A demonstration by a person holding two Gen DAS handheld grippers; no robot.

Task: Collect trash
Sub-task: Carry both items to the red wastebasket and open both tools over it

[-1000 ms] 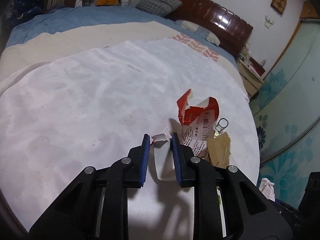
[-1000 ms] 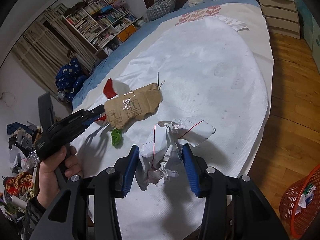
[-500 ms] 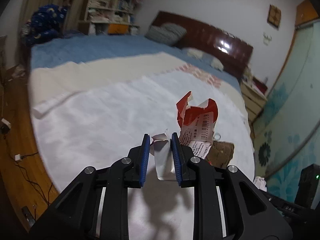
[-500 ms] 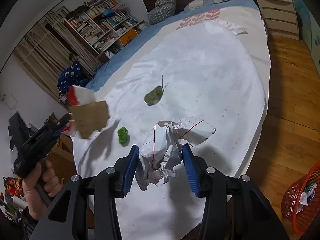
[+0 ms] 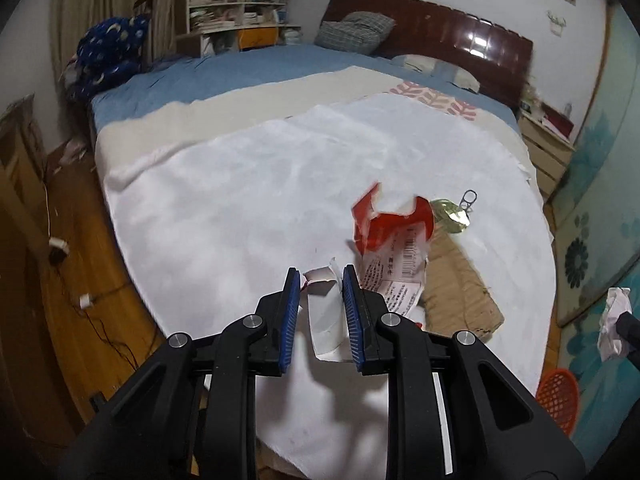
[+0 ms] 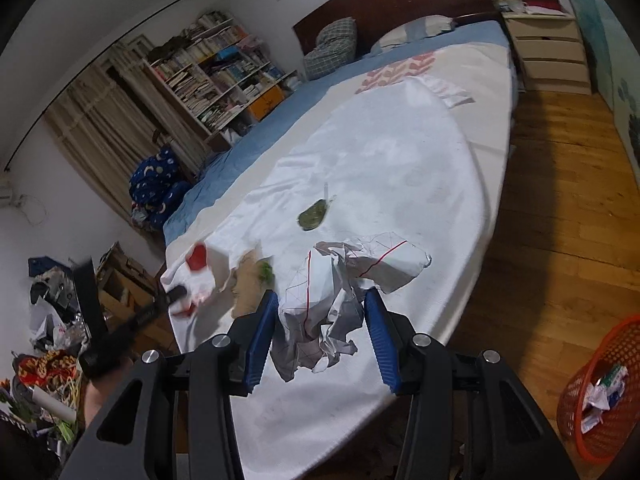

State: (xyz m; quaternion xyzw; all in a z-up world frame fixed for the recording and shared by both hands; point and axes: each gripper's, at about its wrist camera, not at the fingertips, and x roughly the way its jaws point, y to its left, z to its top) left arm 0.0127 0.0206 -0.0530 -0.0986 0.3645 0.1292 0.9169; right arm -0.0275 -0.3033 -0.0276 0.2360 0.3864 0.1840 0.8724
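My left gripper (image 5: 320, 276) is shut on a torn red-and-white wrapper (image 5: 394, 252), held above the white sheet (image 5: 248, 208); a brown cardboard piece (image 5: 460, 288) hangs with it. My right gripper (image 6: 320, 300) is shut on crumpled white paper (image 6: 340, 280) with red lines, held above the bed's corner. A green can lid with a pull ring (image 6: 314, 216) and a small green scrap (image 6: 266, 270) lie on the sheet. The lid also shows in the left wrist view (image 5: 452, 212). The left gripper with its load also shows in the right wrist view (image 6: 176, 292).
An orange mesh basket (image 6: 604, 392) holding some trash stands on the wooden floor at the right; it also shows in the left wrist view (image 5: 558, 400). A bookshelf (image 6: 216, 76), a headboard and a bedside drawer unit (image 6: 548, 56) ring the bed. Clutter and cables lie on the floor at the left.
My left gripper has lifted the wrapper and cardboard off the sheet and drawn back toward the bed's edge, uncovering the can lid. My right gripper still holds the crumpled paper, slightly higher.
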